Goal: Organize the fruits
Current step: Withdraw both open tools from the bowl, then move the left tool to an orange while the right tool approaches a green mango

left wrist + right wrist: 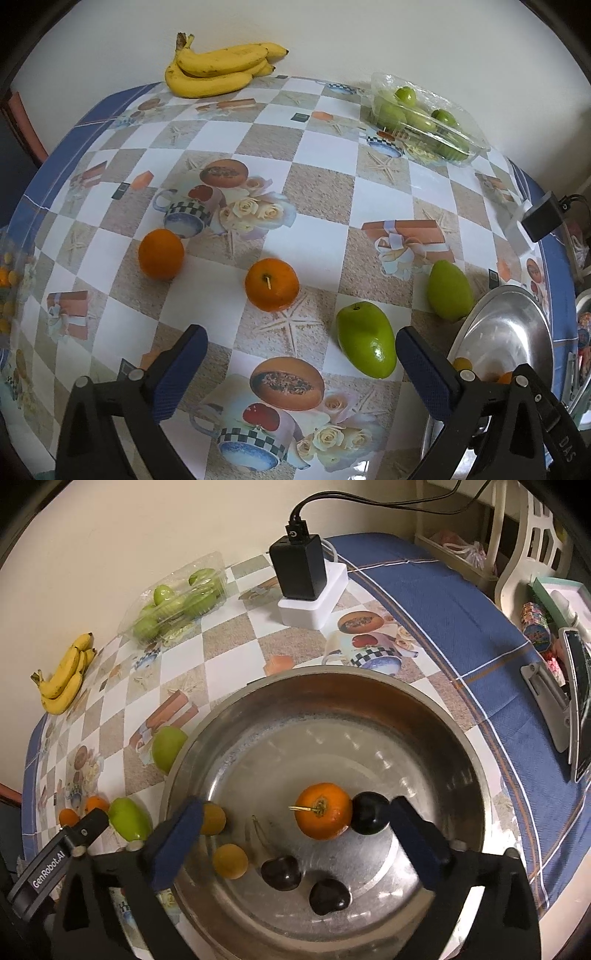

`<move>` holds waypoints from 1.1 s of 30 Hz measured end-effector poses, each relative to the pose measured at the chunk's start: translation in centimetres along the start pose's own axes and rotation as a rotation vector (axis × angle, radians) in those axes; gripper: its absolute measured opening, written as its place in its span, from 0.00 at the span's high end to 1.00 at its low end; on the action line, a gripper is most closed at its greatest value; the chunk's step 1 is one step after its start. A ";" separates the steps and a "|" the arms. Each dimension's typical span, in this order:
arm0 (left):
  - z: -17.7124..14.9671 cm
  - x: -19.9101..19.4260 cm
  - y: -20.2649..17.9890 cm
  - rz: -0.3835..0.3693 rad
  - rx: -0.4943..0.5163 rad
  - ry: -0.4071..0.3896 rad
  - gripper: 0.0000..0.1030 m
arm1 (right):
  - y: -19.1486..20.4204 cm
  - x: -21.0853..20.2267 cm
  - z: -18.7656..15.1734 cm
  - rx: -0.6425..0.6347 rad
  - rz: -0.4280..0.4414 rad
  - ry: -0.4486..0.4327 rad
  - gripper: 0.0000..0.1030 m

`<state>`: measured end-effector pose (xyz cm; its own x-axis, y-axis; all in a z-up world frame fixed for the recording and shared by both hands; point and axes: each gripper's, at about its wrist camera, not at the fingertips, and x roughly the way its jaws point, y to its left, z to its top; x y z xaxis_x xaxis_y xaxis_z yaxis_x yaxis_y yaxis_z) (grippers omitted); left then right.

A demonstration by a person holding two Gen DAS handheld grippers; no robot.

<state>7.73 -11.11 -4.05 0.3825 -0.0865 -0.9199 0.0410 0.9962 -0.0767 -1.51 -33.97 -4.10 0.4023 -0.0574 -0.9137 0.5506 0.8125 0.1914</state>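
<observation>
tablecloth (321, 192) – checkered (blue border) | bananas (218, 68) – yellow | bowl (461, 746) – silver

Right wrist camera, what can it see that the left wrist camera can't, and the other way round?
Only the right wrist view shows the inside of the metal bowl: an orange, three dark fruits, two small yellow fruits, plus the black charger from the front. Only the left wrist view shows the table's left part and the open left gripper over bare cloth. Both show the bananas, the clear box of green fruit, two green fruits and two oranges on the cloth, and the bowl's rim.
</observation>
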 end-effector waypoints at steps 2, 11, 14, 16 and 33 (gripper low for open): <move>0.1 -0.1 0.1 0.001 -0.001 -0.005 0.00 | -0.1 0.0 0.0 0.008 0.009 -0.001 0.00; 0.6 -0.2 0.8 -0.002 -0.011 -0.013 0.00 | 0.4 0.1 -0.1 -0.010 0.015 -0.002 0.00; 0.8 -0.6 0.7 0.014 0.020 -0.035 0.00 | 0.5 0.2 -0.2 -0.006 0.026 0.004 0.00; 1.0 -0.9 0.6 0.027 0.044 -0.053 0.00 | 0.7 0.2 -0.2 -0.013 0.020 0.005 0.00; 3.5 -2.4 3.8 0.069 0.074 -0.119 0.00 | 4.3 -0.3 -0.7 -0.056 0.106 -0.002 0.00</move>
<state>10.22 -7.18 -0.82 0.4936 -0.0231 -0.8694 0.0775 0.9968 0.0175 0.21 -30.02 -3.27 0.4575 0.0295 -0.8887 0.4635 0.8450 0.2667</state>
